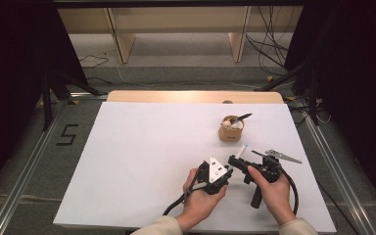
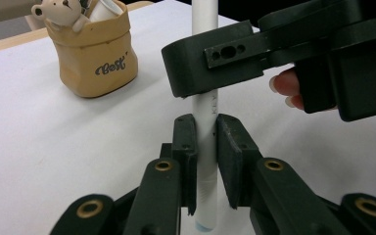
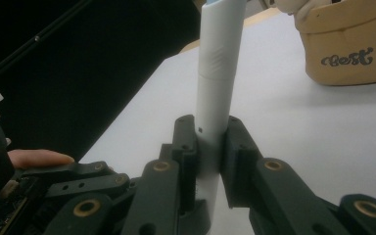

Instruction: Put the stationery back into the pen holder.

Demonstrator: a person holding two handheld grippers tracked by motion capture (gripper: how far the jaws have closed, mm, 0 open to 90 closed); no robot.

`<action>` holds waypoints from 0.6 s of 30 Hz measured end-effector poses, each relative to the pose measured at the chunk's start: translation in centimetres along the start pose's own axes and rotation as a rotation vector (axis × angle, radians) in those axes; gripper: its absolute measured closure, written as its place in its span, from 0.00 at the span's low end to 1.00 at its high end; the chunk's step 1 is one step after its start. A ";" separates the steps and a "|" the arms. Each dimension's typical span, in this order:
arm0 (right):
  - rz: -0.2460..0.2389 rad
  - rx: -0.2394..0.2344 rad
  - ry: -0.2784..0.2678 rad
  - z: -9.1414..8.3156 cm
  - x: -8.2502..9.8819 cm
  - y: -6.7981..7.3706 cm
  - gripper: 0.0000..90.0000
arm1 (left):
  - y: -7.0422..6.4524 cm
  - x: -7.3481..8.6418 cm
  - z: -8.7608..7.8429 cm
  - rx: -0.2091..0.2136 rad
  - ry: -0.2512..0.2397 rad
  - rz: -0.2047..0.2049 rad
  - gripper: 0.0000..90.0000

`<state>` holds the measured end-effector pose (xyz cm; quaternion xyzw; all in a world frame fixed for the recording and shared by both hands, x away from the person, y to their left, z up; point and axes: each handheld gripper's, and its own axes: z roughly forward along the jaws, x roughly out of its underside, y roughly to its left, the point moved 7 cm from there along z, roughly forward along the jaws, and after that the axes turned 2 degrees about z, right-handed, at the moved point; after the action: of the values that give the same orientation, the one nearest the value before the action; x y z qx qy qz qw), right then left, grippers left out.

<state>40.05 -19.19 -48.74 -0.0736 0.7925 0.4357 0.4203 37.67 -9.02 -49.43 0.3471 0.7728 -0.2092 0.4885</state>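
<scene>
Nearest us, both hands sit at the front edge of the desk (image 1: 127, 161), w/ the white pen (image 2: 206, 147) held between them. Left tongs (image 2: 206, 139) are clamped on the pen's lower barrel, pads pressing either side. Right tongs (image 3: 209, 142) are clamped on the same pen too, further along, just under its ribbed grip section. In the high view the left tongs (image 1: 226, 172) & right tongs (image 1: 235, 160) nearly meet, and the pen (image 1: 242, 151) sticks up and away from them toward the cup.

Handling, as we judge it: light, stiff plastic tube, smooth & round, so prob. slippery and apt to twist in flat pads. Not fragile, but a cap or tip could pop off if pulled. Best hold is mid-barrel or on the ribbed part, pads square across it.

Just right of the pen, a grey metal clip-like tool (image 1: 280, 155) lies flat on the desk. Beyond the pen, well apart, stands a tan holder cup (image 1: 230, 131) marked "Best", w/ a small bear figure and a dark pen inside.

Desk top is a plain white sheet, matte, over a wood board showing at the far edge. Past the cup: grey floor, cables, wooden shelf legs, dark curtains both sides.
</scene>
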 end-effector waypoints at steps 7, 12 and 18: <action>-0.045 0.042 -0.060 -0.4 -1.1 -0.4 0.87 | 0.3 0.0 -0.6 0.016 0.007 0.045 0.75; -0.053 0.076 -0.109 -1.0 -2.3 -1.1 0.87 | 1.4 0.6 -1.4 0.006 0.030 0.059 0.62; -0.060 0.115 -0.148 -1.3 -3.6 -2.1 0.87 | 3.3 1.5 -2.8 -0.015 0.059 0.063 0.49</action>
<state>42.56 -22.35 -47.09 -0.0406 0.7804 0.3811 0.4941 37.98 -4.39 -49.51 0.3735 0.7771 -0.1776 0.4743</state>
